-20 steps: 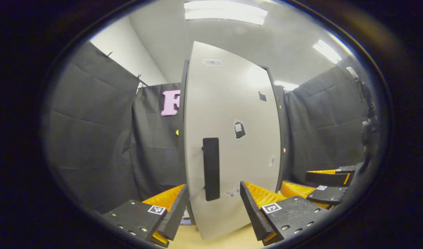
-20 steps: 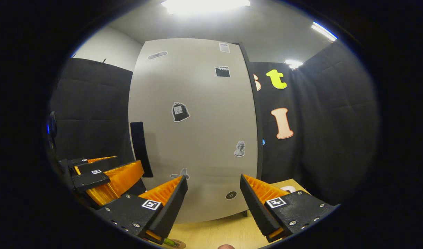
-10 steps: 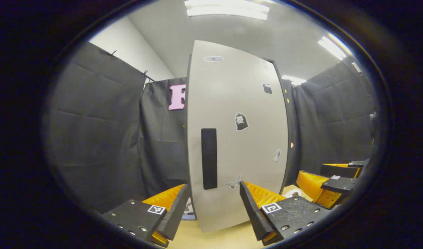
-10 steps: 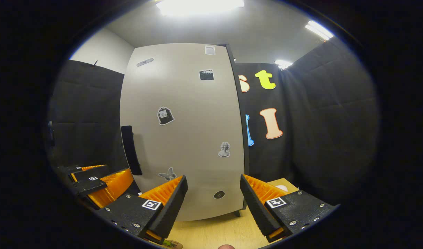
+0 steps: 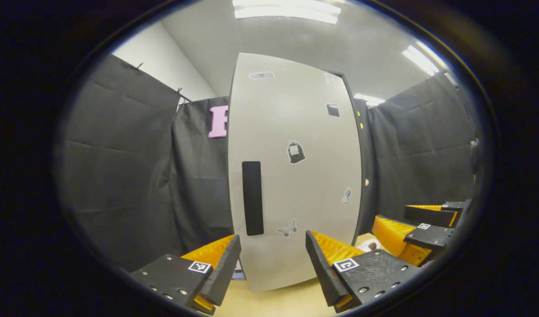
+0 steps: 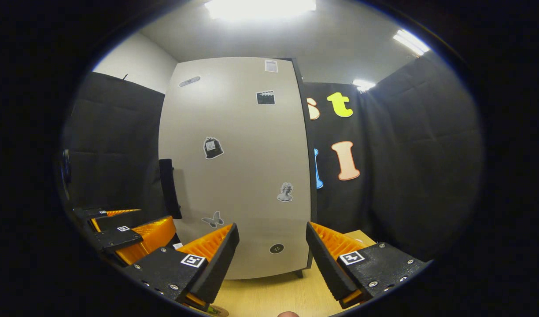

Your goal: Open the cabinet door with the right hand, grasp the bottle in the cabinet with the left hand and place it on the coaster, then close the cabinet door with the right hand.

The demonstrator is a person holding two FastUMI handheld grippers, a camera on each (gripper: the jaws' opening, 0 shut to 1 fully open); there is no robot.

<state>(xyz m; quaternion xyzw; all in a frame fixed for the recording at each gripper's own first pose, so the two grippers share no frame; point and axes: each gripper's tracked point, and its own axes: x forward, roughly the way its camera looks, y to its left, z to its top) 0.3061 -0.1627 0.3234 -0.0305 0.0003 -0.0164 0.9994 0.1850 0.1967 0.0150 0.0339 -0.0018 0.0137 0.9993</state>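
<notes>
Facing the shut cabinet door (image 6: pixel 234 167), we hold both grippers released and empty: right gripper (image 6: pixel 272 257) ready for the handle (image 6: pixel 165 188), left gripper (image 5: pixel 273 264) waiting for the bottle.

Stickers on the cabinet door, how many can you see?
7 in the right gripper view, all on the cabinet door: two along the top edge, one below those on the right, one mid-left, one mid-right, a butterfly low left, a round one at the bottom.
</notes>
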